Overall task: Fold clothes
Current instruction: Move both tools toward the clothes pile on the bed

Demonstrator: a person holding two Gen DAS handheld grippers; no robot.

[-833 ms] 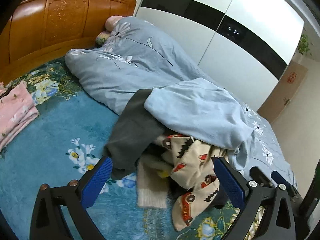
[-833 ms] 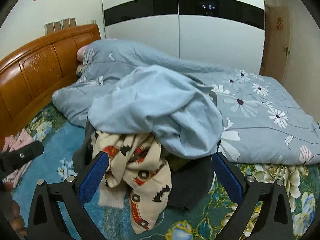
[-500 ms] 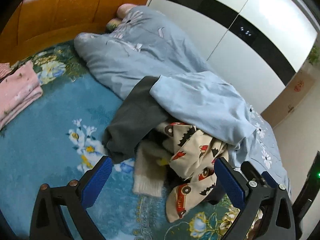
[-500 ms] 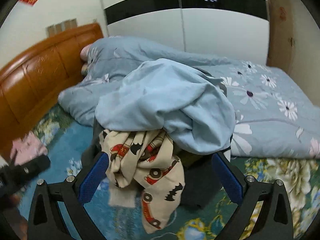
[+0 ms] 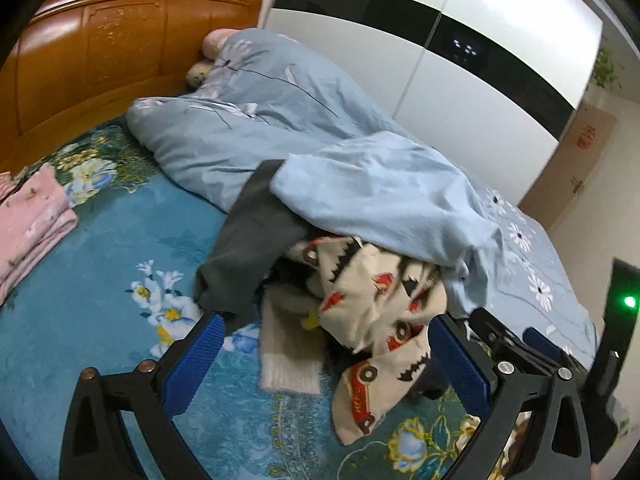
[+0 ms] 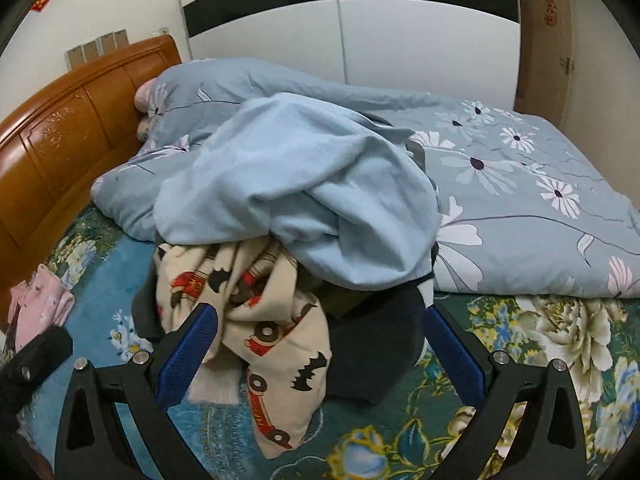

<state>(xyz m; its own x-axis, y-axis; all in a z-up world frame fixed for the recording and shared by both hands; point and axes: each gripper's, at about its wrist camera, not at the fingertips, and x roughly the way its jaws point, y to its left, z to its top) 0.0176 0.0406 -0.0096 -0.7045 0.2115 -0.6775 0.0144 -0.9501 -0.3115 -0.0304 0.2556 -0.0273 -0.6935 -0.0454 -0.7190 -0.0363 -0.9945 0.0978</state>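
A heap of unfolded clothes lies on the bed. A light blue garment (image 5: 380, 200) (image 6: 304, 196) is draped on top. Under it sits a cream piece printed with red cars and bats (image 5: 372, 320) (image 6: 264, 320), a dark grey garment (image 5: 248, 252), a pale knit piece (image 5: 284, 356) and a black one (image 6: 372, 352). My left gripper (image 5: 324, 356) hovers open just before the heap, nothing between its blue pads. My right gripper (image 6: 320, 344) is open too, its fingers either side of the cream and black cloth. The right gripper's body (image 5: 520, 348) shows in the left wrist view.
Folded pink clothes (image 5: 32, 220) (image 6: 40, 304) rest at the left near the wooden headboard (image 5: 112, 56) (image 6: 60, 148). A grey-blue flowered duvet (image 5: 260, 112) (image 6: 520, 200) fills the far side. The blue flowered bedspread (image 5: 100, 280) is bare at front left. A white wardrobe (image 6: 400, 40) stands behind.
Both grippers have edged closer to the heap, which looms larger between the fingers. The clothes themselves have not moved and both grippers stay open.
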